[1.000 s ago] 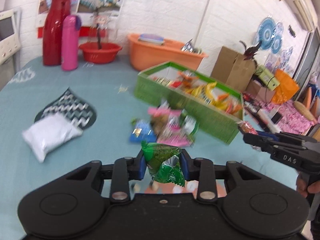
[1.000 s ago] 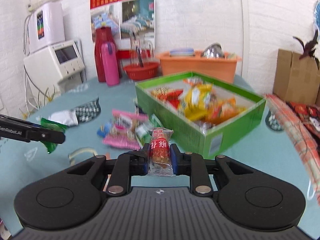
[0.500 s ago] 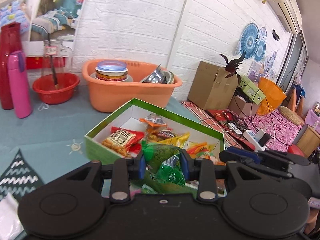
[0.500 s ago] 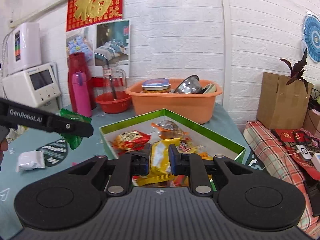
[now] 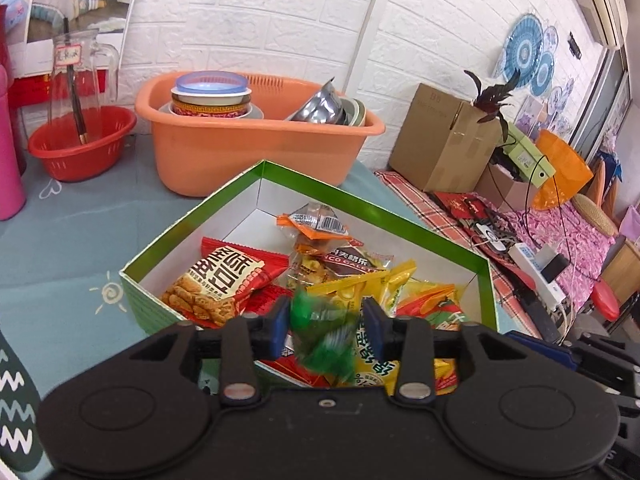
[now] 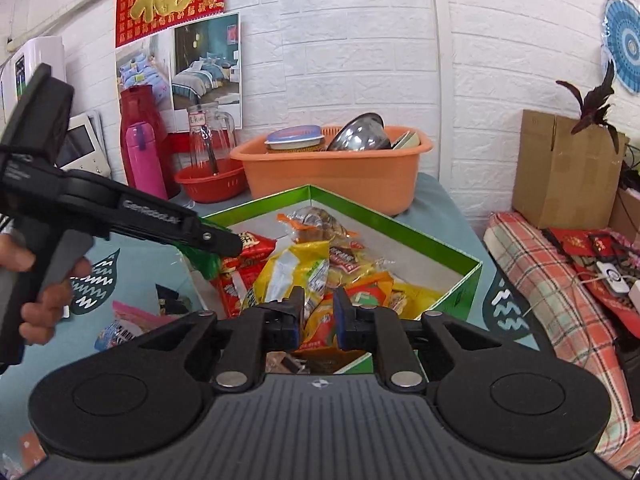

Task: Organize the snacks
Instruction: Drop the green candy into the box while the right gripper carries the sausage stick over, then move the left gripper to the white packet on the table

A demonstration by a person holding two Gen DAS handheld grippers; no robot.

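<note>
Over the green box (image 5: 420, 232), left gripper (image 5: 326, 326) looks parted with the blurry green packet (image 5: 322, 338) dropping; right gripper (image 6: 316, 314) open, empty. Keep both above the rim.

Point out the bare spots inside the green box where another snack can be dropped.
Inside the green box, white floor shows only at the far corner, between the walls and the orange packet, plus a strip left of the red biscuit bag. The near half, under both grippers, is piled with yellow packets.
</note>
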